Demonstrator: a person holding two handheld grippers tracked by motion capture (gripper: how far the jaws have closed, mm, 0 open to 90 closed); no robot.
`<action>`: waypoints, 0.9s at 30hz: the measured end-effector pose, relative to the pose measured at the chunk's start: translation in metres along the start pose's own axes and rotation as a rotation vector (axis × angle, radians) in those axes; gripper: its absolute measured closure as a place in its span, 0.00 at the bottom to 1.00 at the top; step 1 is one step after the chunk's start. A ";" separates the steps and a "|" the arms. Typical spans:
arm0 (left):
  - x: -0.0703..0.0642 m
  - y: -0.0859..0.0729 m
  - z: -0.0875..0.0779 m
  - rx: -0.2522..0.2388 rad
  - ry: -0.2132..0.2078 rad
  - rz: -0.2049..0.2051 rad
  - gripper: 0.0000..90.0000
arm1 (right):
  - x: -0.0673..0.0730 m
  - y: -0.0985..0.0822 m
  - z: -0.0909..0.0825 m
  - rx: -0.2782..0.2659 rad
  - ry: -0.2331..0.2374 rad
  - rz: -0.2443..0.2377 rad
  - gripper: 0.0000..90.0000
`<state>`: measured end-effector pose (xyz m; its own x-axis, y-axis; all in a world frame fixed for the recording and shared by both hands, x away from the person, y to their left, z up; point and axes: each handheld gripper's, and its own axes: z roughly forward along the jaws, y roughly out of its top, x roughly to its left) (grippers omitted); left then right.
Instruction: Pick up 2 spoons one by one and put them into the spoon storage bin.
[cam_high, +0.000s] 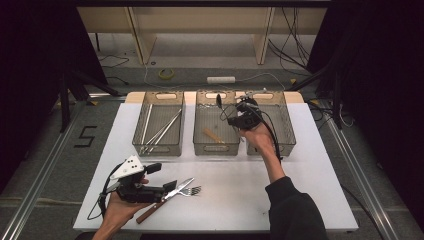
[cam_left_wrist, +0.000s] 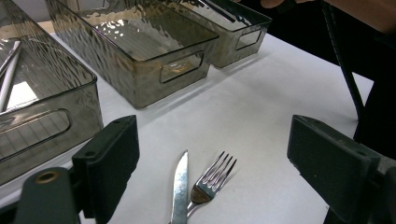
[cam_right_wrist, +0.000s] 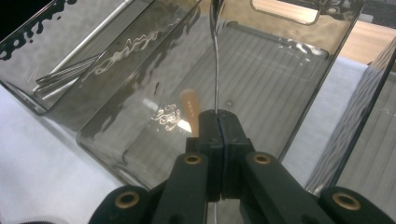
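High view: right gripper (cam_high: 222, 104) over middle bin (cam_high: 216, 148), clamped on thin utensil (cam_high: 219, 100); left gripper view: jaws apart around knife (cam_left_wrist: 180, 186) and fork (cam_left_wrist: 212, 179) near that bin; right gripper view: utensil (cam_right_wrist: 215, 56) upright, could swing and catch the rim

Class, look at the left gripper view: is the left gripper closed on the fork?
No. The left gripper stands with its jaws wide apart, and the fork lies untouched on the white table beside the knife.
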<state>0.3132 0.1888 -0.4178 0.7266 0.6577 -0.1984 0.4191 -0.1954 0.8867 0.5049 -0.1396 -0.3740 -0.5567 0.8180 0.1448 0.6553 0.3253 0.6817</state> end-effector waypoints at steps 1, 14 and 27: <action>0.000 0.000 0.000 0.002 0.000 0.001 0.18 | 0.000 0.001 0.001 -0.001 -0.002 -0.004 1.00; 0.000 0.000 0.000 0.004 -0.004 0.002 0.18 | 0.006 0.014 0.015 0.002 -0.002 -0.003 1.00; 0.000 0.000 0.000 -0.003 -0.005 0.002 0.18 | 0.012 0.027 0.026 0.003 -0.017 -0.012 1.00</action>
<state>0.3128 0.1890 -0.4177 0.7305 0.6534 -0.1988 0.4161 -0.1949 0.8882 0.5290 -0.1091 -0.3726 -0.5559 0.8219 0.1246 0.6502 0.3365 0.6812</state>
